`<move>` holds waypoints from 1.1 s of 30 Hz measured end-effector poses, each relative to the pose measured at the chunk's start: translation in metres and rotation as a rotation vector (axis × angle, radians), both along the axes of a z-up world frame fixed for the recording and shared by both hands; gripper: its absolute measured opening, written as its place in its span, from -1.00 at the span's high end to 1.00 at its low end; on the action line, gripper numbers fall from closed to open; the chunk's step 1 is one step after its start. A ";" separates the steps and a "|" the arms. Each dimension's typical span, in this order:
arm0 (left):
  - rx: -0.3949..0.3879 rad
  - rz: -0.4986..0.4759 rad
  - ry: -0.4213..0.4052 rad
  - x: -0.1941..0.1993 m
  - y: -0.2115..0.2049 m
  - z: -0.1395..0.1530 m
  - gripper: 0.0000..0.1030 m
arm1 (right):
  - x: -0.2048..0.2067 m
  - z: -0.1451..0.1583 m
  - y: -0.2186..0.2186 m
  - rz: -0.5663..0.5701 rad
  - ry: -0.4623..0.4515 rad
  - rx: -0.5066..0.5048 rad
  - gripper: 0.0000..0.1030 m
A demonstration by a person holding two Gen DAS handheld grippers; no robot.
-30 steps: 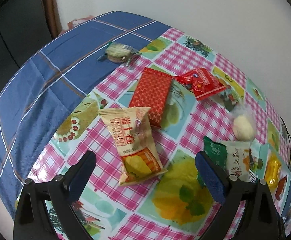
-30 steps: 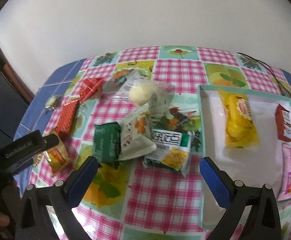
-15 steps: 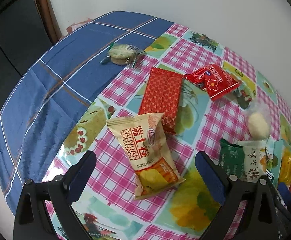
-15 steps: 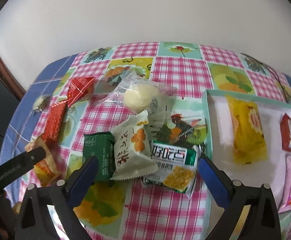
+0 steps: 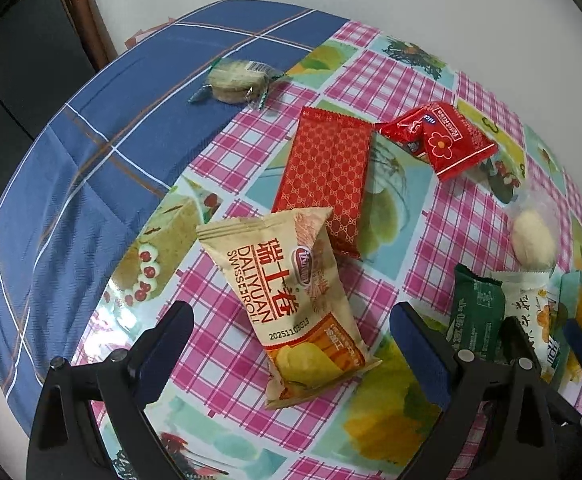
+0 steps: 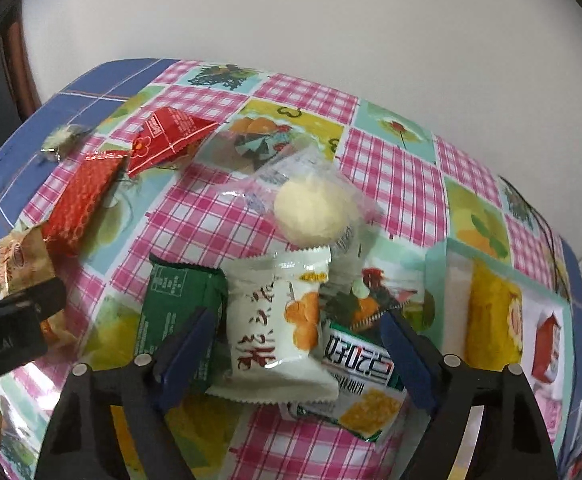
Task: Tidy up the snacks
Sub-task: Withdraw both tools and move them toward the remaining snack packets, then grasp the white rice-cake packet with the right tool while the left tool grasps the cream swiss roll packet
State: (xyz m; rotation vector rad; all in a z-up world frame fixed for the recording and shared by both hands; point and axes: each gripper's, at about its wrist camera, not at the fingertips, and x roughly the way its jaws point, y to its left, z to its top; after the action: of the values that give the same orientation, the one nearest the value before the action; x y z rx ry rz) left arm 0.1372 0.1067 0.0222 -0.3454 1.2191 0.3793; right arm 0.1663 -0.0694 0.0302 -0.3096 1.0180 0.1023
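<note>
White crinkled snack packet with orange print [image 6: 279, 320] lying low in centre frame on checked bench [image 6: 195, 216], between closing right gripper [image 6: 295, 344] fingers, not yet pressed. Beige Swiss-roll packet [image 5: 291, 300] at lower centre between wide-spread left gripper [image 5: 291, 344] fingers, untouched.

tray [image 6: 437, 276] cut off at right, green packet [image 6: 171, 300] partly hidden

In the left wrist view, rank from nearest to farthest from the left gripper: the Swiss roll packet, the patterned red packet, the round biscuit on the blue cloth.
From the left gripper:
1. Swiss roll packet, between the open jaws.
2. Patterned red packet, just beyond it, centre.
3. Round biscuit, far left on the blue cloth.
</note>
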 end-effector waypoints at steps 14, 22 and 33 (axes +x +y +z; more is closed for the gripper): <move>-0.012 0.007 0.018 0.002 0.002 -0.005 -0.85 | 0.003 -0.014 0.011 0.059 0.031 -0.006 -0.59; -0.017 -0.005 0.029 0.005 -0.002 -0.011 -0.48 | 0.003 -0.015 0.009 0.068 0.035 0.003 -0.44; -0.026 -0.026 0.027 0.008 -0.009 -0.016 -0.11 | 0.001 -0.015 0.013 0.097 0.033 0.010 -0.30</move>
State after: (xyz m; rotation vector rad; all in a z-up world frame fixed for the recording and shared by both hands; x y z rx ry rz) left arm 0.1447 0.0978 0.0063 -0.3480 1.2545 0.3471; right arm 0.1674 -0.0562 0.0153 -0.3489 1.0351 0.2005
